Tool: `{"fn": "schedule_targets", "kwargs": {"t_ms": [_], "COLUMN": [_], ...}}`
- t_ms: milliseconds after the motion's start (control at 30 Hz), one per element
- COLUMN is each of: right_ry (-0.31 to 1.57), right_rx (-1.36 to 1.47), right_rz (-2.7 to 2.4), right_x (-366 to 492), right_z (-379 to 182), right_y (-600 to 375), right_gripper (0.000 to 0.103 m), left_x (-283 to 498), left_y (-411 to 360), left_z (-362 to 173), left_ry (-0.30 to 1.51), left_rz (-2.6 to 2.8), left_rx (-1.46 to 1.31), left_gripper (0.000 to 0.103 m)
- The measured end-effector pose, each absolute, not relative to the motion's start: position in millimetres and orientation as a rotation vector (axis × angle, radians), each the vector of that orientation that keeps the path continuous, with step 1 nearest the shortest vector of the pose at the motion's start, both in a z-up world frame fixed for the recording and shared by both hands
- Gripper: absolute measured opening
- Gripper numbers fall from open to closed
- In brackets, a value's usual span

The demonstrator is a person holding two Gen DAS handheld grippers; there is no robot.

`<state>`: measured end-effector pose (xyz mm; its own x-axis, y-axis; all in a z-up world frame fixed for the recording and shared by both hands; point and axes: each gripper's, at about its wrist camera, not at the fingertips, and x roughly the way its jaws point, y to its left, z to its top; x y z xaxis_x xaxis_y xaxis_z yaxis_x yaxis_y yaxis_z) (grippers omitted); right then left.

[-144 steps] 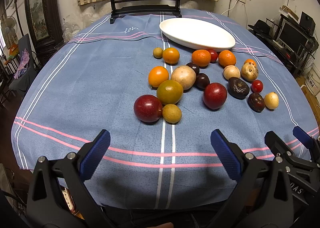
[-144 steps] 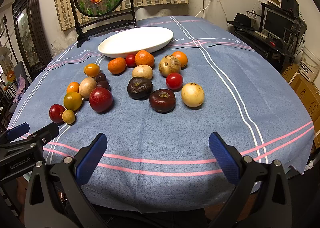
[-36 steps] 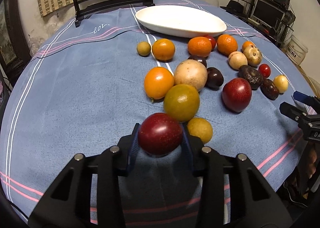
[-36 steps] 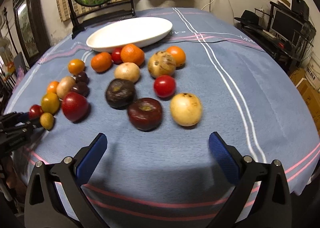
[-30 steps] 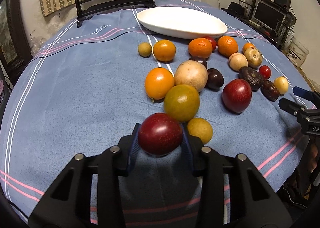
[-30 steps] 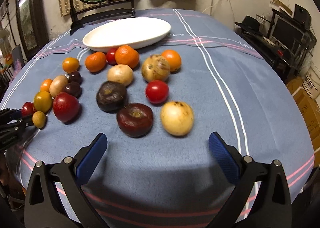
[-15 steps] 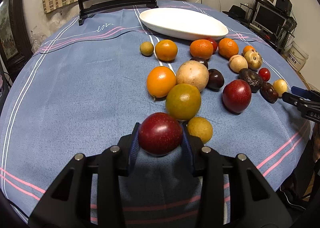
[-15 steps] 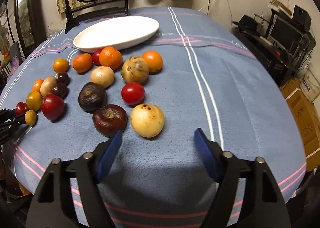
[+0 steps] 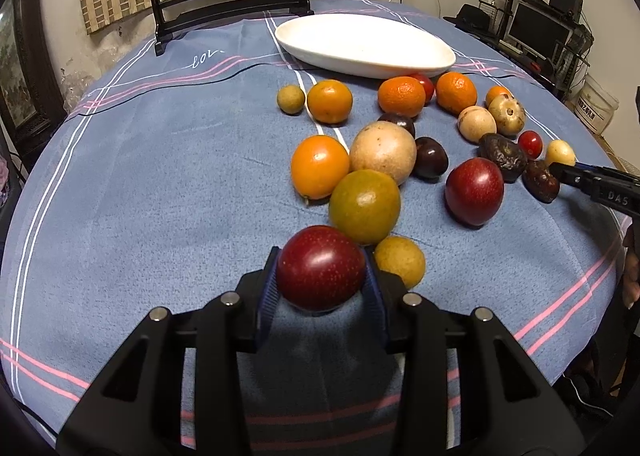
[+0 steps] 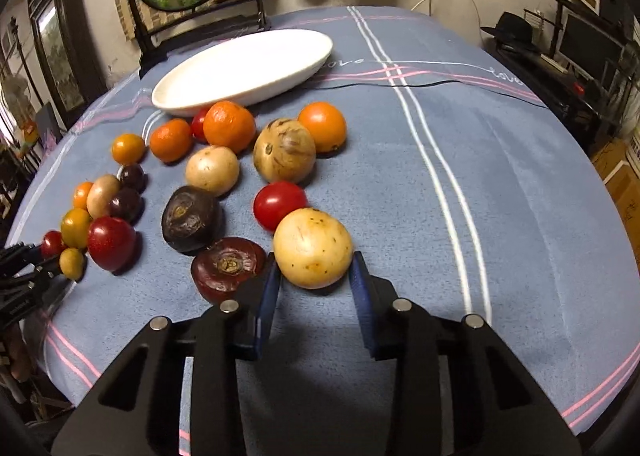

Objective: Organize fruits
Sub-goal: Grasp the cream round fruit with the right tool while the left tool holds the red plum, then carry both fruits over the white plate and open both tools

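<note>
— On blue tablecloth, left side: status?
— Left gripper clamped on dark red round fruit, blue pads against both flanks. Green-orange fruit and small yellow fruit just beyond.
— At right side?
— Right gripper just been closing, jaws now narrow around pale yellow round fruit; pads at both flanks, contact appears made. Dark maroon fruit touching left finger; cherry tomato just behind.
— Destination?
— White oval dish at far end of table, holding nothing; remaining fruits scattered on cloth before it.
</note>
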<state>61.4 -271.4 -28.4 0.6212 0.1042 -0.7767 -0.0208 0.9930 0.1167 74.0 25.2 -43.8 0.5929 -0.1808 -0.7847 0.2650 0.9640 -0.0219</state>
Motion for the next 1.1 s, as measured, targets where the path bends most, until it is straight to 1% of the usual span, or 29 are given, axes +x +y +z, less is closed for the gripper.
{"fn": "schedule_targets", "kwargs": {"t_ms": [267, 533, 700, 900, 1100], "right_ry": [0.838, 0.828, 0.813, 0.781, 0.760], "right_rx": [0.112, 0.114, 0.104, 0.068, -0.004], "right_rz": [0.104, 0.149, 0.168, 0.196, 0.238], "right_x": [58.3, 58.5, 63.0, 82.7, 123.9], "right_z": [-6.8, -1.1, 6.4, 22.3, 37.7], "right_y": [-272.2, -263.1, -260.5, -250.2, -230.9], "right_gripper": [0.036, 0.036, 0.036, 0.036, 0.036], "left_x": [70.8, 66.2, 65.5, 98.3, 158.8], "left_y": [28.4, 34.9, 35.6, 18.0, -15.8], "left_z": [-31.5, -24.9, -7.2, 22.2, 41.1], "left_ry": [0.865, 0.855, 0.818, 0.770, 0.744], "left_rz": [-0.247, -0.242, -0.251, -0.267, -0.261], "left_rx": [0.112, 0.109, 0.111, 0.151, 0.181], "left_gripper": [0.039, 0.039, 0.039, 0.039, 0.039]}}
